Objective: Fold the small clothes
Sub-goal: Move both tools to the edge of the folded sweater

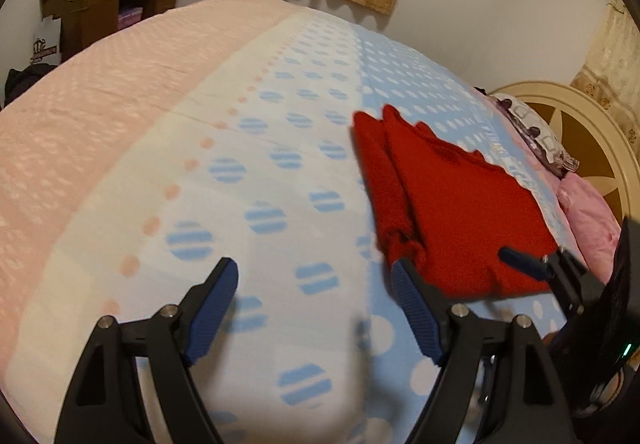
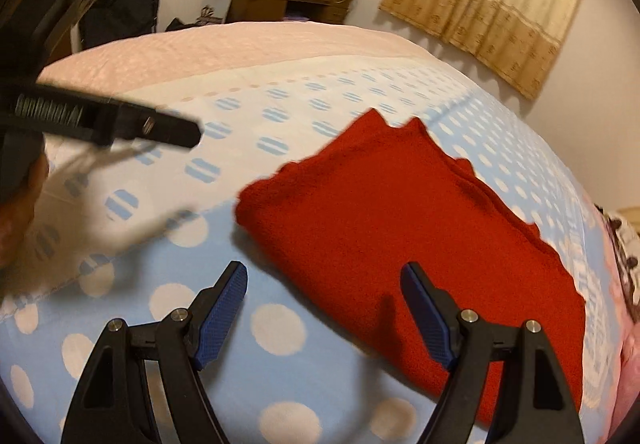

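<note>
A folded red garment (image 2: 420, 240) lies flat on the bed (image 2: 280, 324), on the light-blue, white-dotted part of its cover, its long axis slanting in the right wrist view from the pointed corners at its far end down toward the near right. The right gripper (image 2: 324, 308) hovers over its near edge with fingers (image 2: 222, 308) spread and nothing between them. The left gripper (image 1: 314, 308) is likewise released and empty, above bare cover just left of the garment.

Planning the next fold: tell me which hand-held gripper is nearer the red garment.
Right. The right hand-held gripper hangs open over the red garment's near edge; the left hand-held gripper is open over the bedspread beside it.
</note>
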A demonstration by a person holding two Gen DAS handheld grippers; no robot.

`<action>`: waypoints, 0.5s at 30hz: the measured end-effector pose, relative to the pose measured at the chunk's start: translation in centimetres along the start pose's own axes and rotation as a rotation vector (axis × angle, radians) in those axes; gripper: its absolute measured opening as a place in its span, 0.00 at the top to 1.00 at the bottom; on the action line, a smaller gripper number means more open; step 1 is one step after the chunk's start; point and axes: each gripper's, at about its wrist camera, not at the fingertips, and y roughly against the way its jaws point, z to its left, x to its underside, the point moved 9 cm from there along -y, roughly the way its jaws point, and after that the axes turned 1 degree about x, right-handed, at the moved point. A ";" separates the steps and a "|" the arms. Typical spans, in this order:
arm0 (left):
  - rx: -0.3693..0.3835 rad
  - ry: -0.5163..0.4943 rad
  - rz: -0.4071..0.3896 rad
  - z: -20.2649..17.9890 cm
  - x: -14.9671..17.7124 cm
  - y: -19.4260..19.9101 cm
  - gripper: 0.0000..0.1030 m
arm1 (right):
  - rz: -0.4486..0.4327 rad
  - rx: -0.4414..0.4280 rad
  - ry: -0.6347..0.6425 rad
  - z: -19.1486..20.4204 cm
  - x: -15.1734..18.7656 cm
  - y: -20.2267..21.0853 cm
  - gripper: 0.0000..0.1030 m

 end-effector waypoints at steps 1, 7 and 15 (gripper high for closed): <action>-0.001 0.001 0.001 0.2 -0.3 0.0 0.21 | -0.001 0.005 0.013 0.4 -0.2 -0.2 0.23; 0.024 -0.065 0.023 -0.6 -2.7 -1.1 0.21 | 0.013 0.076 0.088 1.9 -1.1 -1.3 0.23; 0.178 -0.008 0.114 -2.9 -5.5 -6.0 0.20 | 0.039 0.167 0.116 1.7 -0.9 -2.4 0.47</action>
